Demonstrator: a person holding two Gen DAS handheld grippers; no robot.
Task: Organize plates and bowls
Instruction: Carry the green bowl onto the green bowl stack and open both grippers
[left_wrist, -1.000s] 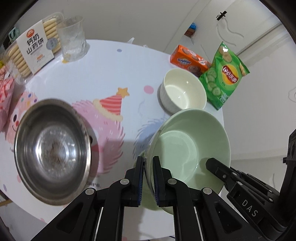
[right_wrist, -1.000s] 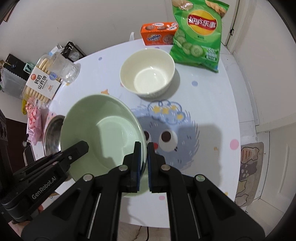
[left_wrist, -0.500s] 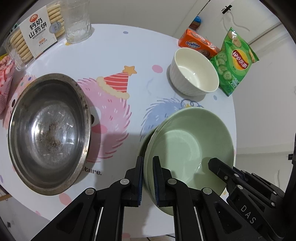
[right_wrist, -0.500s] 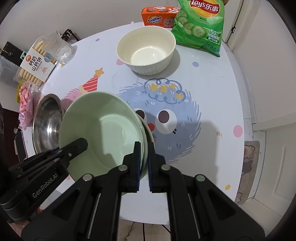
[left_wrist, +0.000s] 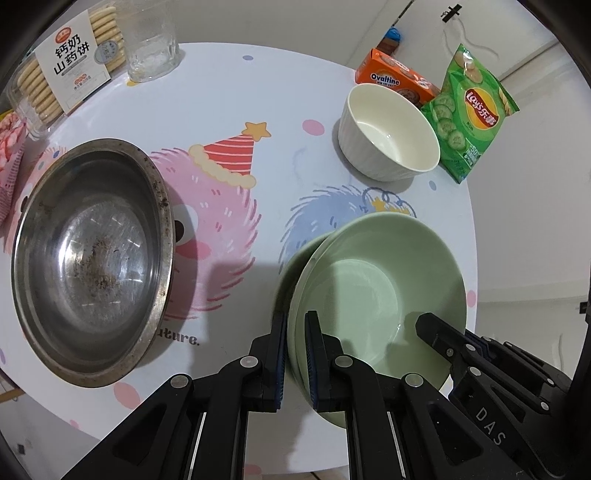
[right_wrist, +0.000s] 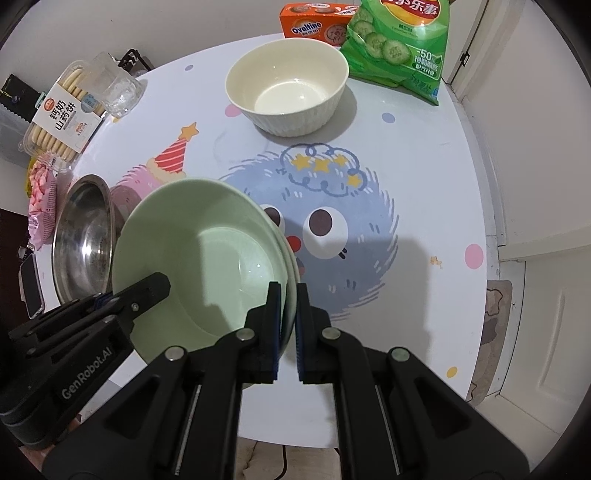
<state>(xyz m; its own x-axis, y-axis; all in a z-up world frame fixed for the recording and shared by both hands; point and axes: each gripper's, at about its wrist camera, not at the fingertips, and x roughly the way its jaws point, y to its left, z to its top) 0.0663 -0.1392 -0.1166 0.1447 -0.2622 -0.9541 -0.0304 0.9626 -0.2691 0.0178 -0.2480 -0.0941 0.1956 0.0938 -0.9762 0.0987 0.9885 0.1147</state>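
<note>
A pale green bowl (left_wrist: 373, 288) (right_wrist: 207, 258) is held at opposite rims by both grippers. My left gripper (left_wrist: 297, 325) is shut on its left rim, and my right gripper (right_wrist: 290, 291) is shut on its right rim. Each gripper also shows in the other view: the right gripper (left_wrist: 428, 325) and the left gripper (right_wrist: 159, 286). The bowl rests low, nested in a second green dish (left_wrist: 301, 254) whose rim peeks out beneath it. A white ribbed bowl (left_wrist: 391, 136) (right_wrist: 288, 85) stands farther back. A worn steel bowl (left_wrist: 92, 258) (right_wrist: 83, 236) sits on the left.
The round table (left_wrist: 221, 110) has a cartoon cloth. At the back stand an orange Ovaltine box (left_wrist: 395, 77), a green chips bag (left_wrist: 469, 110), a glass (left_wrist: 151, 48) and a biscuit pack (left_wrist: 70, 66). A pink packet (left_wrist: 11, 147) lies at the left edge. Floor lies beyond the right edge.
Both grippers have come down with the green bowl. It was held above the table before and now sits in the second green dish.
</note>
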